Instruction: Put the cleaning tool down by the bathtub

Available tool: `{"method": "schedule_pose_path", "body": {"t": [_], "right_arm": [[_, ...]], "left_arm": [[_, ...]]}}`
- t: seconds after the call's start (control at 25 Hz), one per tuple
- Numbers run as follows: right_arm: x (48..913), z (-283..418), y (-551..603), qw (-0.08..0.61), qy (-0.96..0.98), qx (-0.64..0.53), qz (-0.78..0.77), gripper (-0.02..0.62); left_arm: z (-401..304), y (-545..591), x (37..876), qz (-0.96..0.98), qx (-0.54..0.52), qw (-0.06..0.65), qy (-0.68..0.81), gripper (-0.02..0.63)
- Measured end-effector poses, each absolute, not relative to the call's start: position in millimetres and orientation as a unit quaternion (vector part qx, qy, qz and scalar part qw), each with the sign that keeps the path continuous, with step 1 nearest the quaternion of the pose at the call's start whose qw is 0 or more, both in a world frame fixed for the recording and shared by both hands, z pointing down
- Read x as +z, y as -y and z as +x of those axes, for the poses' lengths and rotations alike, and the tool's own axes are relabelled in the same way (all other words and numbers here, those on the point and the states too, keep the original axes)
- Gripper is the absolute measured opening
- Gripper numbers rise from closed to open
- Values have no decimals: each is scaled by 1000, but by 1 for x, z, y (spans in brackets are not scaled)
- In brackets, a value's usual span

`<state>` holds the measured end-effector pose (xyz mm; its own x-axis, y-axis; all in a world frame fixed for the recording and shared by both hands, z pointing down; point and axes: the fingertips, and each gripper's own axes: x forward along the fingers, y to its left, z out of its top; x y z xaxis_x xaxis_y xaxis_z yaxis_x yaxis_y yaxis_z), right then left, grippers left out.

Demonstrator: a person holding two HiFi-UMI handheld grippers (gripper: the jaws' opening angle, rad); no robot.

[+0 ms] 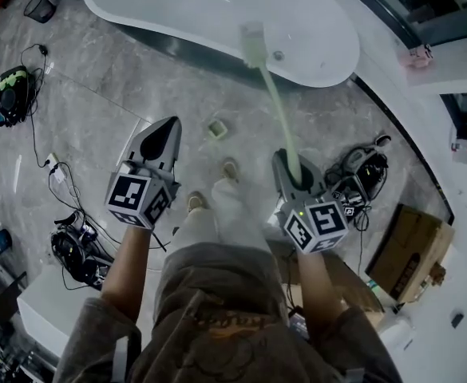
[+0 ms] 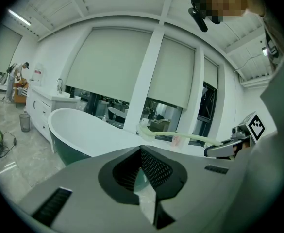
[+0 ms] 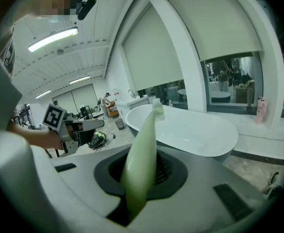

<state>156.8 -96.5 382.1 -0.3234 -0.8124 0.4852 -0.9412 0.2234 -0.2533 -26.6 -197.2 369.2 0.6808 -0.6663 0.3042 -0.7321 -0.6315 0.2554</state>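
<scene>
The head view is looking down from high up at the grey marble floor [image 1: 97, 110] and the long white oval bathtub [image 1: 201, 14]. Both gripper views are looking forward from low down, close over their jaws, sharing that bathtub.

I'm working in a bathroom mock-up inside a larger workspace. A white freestanding bathtub [image 1: 217, 14] stands on a grey marbled floor [image 1: 97, 86] below tall windows [image 2: 207, 106] with blinds [image 2: 112, 62], and a white counter [image 2: 49, 99] with a tap [image 2: 59, 85] runs along the wall. Loose cables [image 1: 77, 246] and a cardboard box [image 1: 409, 250] lie about the floor, under strip lights [image 3: 53, 39].
</scene>
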Motion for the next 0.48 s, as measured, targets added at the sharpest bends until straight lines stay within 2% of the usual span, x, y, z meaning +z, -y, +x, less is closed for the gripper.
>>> {"method": "schedule_pose_path", "body": {"t": [0.48], "right_arm": [[462, 156, 106, 151, 786, 251, 545, 41]], "left_arm": [[-13, 203, 456, 899, 97, 187, 384, 0]]}}
